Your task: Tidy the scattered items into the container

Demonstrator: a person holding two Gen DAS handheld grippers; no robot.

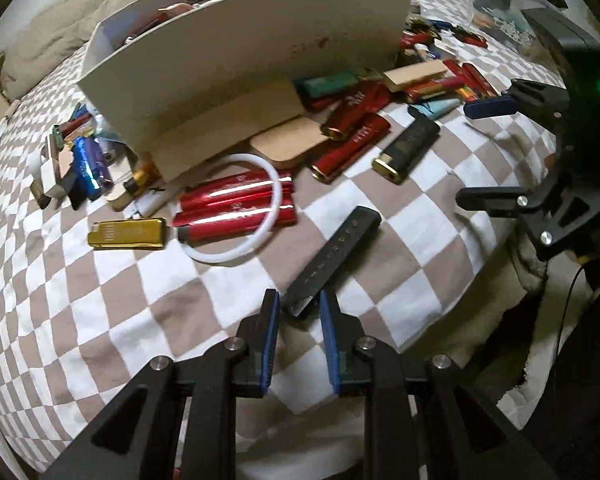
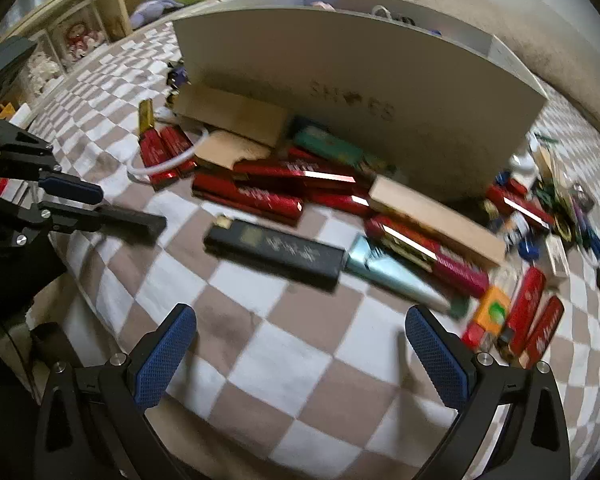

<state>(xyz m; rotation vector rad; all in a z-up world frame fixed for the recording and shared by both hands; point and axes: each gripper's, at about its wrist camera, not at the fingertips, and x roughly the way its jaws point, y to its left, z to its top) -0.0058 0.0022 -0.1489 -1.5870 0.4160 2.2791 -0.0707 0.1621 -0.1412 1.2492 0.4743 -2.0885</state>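
Note:
My left gripper (image 1: 299, 308) is closed on the near end of a flat black bar (image 1: 332, 254) that lies on the checkered bedspread; it also shows in the right wrist view (image 2: 130, 216). My right gripper (image 2: 300, 344) is open and empty, low over the cloth, in front of a black lighter with a gold cap (image 2: 274, 252). It also shows at the right of the left wrist view (image 1: 486, 152). The white box (image 1: 252, 64) with items inside stands behind the scattered pile. Red lighters (image 1: 236, 204) and a white ring (image 1: 236, 212) lie in front of it.
A gold lighter (image 1: 128, 234), cardboard pieces (image 1: 288, 146), a teal lighter (image 2: 396, 276) and an orange item (image 2: 494, 312) lie around. More small items are piled at the box's ends (image 2: 540, 216). The bed edge drops off near the left gripper (image 1: 500, 320). Shelves (image 2: 72, 36) stand beyond.

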